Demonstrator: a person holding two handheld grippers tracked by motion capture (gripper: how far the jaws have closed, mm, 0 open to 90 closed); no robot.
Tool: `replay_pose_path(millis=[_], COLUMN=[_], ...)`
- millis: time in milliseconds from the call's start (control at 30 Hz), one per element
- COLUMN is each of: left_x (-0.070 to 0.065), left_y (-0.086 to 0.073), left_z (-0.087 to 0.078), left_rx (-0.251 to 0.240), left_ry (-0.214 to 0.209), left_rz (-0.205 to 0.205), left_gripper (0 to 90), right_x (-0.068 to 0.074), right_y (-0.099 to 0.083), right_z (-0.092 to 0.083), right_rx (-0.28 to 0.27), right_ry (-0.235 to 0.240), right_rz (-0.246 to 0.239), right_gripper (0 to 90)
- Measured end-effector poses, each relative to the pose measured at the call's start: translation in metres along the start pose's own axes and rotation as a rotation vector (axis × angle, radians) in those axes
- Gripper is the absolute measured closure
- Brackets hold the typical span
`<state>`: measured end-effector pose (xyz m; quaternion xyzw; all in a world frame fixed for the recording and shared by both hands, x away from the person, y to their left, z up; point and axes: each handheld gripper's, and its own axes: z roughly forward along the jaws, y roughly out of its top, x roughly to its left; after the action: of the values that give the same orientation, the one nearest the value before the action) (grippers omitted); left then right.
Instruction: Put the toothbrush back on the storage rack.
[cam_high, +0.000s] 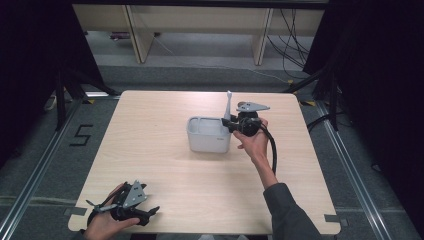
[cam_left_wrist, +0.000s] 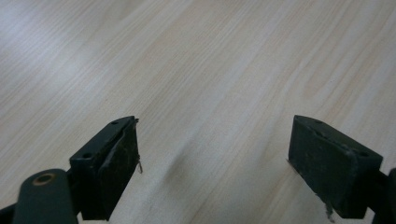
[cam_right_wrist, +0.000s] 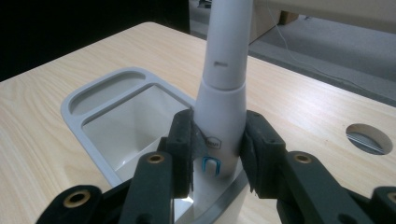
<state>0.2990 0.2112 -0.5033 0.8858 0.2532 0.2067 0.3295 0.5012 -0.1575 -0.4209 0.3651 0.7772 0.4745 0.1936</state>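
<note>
**Right tool clamped on toothbrush at holder**

The light wood table (cam_high: 165, 165) stands on grey flooring. I see a grey rectangular holder (cam_high: 208, 134) near its centre, with a shallow tray section and a deep well. My right tool (cam_right_wrist: 218, 140) is clamped on a white electric toothbrush (cam_right_wrist: 225, 84), upright over the holder's right end; its slim neck rises from a wider body with a small blue-lit button. My left tool (cam_left_wrist: 212, 163) sits at the near left corner, jaws apart.

A black "5" is marked on the floor (cam_high: 80, 135).
</note>
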Motion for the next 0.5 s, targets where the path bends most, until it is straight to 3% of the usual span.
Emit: replay_pose_path(millis=[33,100,133,167,200,267,300,367,500], left_x=[-0.0003,-0.0002,-0.0002,-0.0001,0.0,-0.0002,-0.0002,0.0007,-0.0006], left_y=[-0.0001,0.0,0.0,0.0,0.0,0.0,0.0,0.0002,0.0001], left_z=[0.0001,0.0002,0.0001,0.0,-0.0001,-0.0001,0.0,-0.0006,0.0003], left_rx=[0.001,0.001,0.001,0.001,0.0,0.0,0.0,0.012,-0.003], left_ry=[-0.001,-0.002,-0.001,-0.001,0.0,-0.002,-0.001,0.0,-0.003], left_rz=[-0.004,0.001,0.001,0.002,0.002,0.001,0.001,0.015,-0.002], left_gripper=[15.7,15.7,15.7,15.7,15.7,15.7,15.7,15.7,15.7], right_x=[0.0014,0.0008,0.0034,0.0016,0.0032,0.0021,0.0039,0.0048,0.0081], right_y=[-0.0007,-0.001,-0.0013,-0.0001,0.0008,0.0023,0.0027,0.0034,0.0046], right_z=[0.0002,0.0008,0.0005,0.0001,-0.0018,-0.0013,-0.0033,-0.0047,-0.0081], right_rx=[0.002,-0.005,-0.02,-0.027,-0.01,-0.032,-0.023,-0.036,-0.042], right_ry=[0.002,0.008,-0.001,-0.004,-0.007,0.005,0.003,0.008,0.012], right_rz=[0.017,-0.003,0.034,0.014,0.034,-0.001,0.021,0.016,0.026], right_gripper=[66.3,64.9,62.4,59.1,57.0,55.6,55.4,52.6,51.2])
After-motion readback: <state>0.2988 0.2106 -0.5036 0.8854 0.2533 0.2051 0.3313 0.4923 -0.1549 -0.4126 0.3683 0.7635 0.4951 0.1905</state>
